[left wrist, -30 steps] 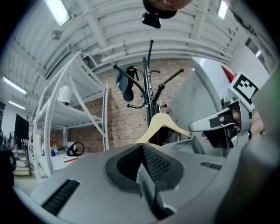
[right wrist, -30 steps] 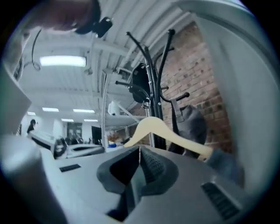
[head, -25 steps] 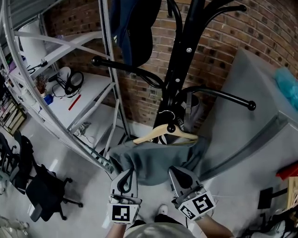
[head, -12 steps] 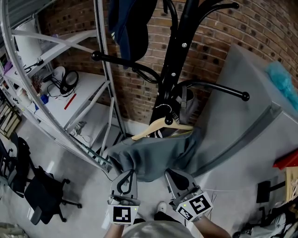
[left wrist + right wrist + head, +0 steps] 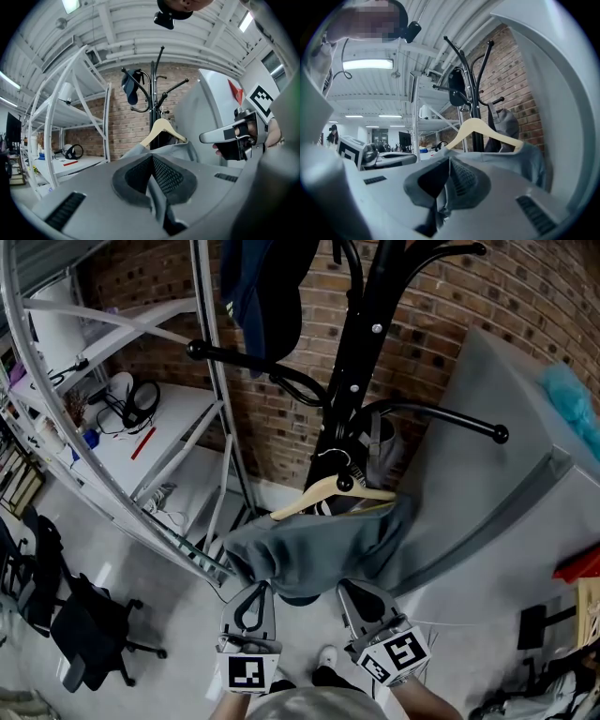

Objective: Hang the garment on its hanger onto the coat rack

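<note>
Hanging in progress. The grey garment (image 5: 319, 545) drapes from its wooden hanger (image 5: 323, 495), which sits close against the post of the black coat rack (image 5: 361, 362), below the rack's lower arms. Whether the hanger's wire hook (image 5: 330, 462) already bears on a peg cannot be told, so seating it is judged the remaining step. The left gripper (image 5: 253, 587) and right gripper (image 5: 361, 589) are both clenched on the garment's lower edge, side by side, with the hanger above and beyond their tips.
</note>
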### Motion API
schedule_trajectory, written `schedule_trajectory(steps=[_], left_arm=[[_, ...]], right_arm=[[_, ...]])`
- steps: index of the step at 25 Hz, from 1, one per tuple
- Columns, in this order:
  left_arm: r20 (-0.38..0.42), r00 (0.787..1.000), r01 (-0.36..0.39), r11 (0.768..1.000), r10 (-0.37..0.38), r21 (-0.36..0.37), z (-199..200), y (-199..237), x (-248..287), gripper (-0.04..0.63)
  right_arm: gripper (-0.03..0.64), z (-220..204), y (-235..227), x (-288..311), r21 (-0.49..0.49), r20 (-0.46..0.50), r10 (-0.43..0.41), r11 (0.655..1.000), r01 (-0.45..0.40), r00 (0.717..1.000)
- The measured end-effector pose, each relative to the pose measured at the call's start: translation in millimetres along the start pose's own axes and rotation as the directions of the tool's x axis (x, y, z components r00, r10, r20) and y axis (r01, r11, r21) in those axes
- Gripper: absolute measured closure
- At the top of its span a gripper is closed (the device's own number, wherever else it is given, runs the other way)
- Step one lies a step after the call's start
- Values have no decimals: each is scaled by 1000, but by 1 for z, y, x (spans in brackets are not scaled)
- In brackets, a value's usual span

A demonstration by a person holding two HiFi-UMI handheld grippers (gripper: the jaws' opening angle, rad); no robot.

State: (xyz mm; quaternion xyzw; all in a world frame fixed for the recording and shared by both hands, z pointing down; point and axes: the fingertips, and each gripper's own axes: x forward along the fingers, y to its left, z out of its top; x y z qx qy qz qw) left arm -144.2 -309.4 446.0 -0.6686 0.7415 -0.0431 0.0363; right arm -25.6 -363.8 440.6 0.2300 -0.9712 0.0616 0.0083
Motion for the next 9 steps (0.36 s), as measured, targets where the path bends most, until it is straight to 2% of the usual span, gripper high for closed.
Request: schedule_trajectory(steps=[9], left_arm=[[-3,1000,0,999,1,34,2,7,-1,592]], right_arm=[[591,-6,0,1,2,-18,5,1000,-5,1000]])
